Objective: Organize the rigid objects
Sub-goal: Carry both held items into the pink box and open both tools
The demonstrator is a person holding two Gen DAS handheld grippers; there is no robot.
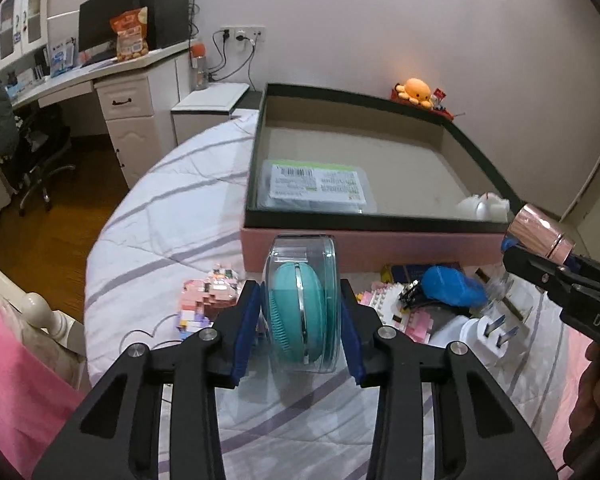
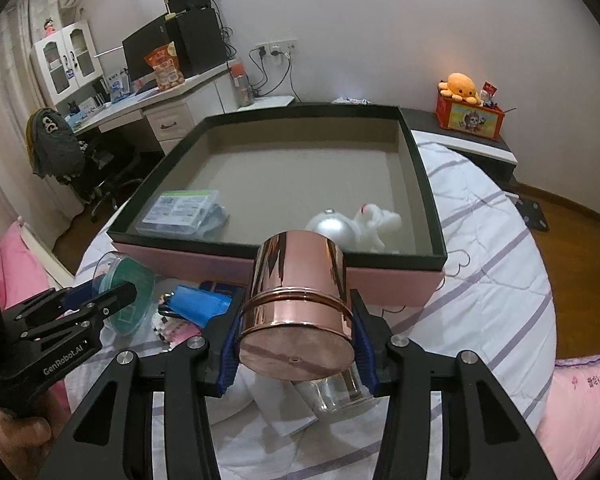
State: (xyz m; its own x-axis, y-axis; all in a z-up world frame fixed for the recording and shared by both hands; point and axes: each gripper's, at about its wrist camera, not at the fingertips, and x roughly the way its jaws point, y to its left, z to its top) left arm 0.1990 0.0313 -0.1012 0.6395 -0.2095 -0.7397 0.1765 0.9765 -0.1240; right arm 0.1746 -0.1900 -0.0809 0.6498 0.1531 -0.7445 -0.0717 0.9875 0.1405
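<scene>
My left gripper point(image 1: 300, 316) is shut on a clear round case holding a teal silicone brush point(image 1: 300, 304), held above the bed; the case also shows in the right wrist view point(image 2: 126, 292). My right gripper point(image 2: 296, 332) is shut on a rose-gold metal cylinder point(image 2: 296, 300), which also shows at the right edge of the left wrist view point(image 1: 538, 236). Ahead lies a large open box point(image 1: 364, 222) with pink sides and a black rim point(image 2: 276, 251). It holds a flat plastic packet point(image 1: 314, 188), a silver ball point(image 2: 332, 230) and a white plush point(image 2: 376, 222).
Loose items lie on the bed in front of the box: pink building-block models point(image 1: 206, 300), a blue object point(image 1: 452, 286), a white plug adapter point(image 1: 486, 334), a clear glass point(image 2: 340, 392). A desk point(image 1: 100, 76) and chair stand left; an orange plush point(image 2: 460, 86) sits far right.
</scene>
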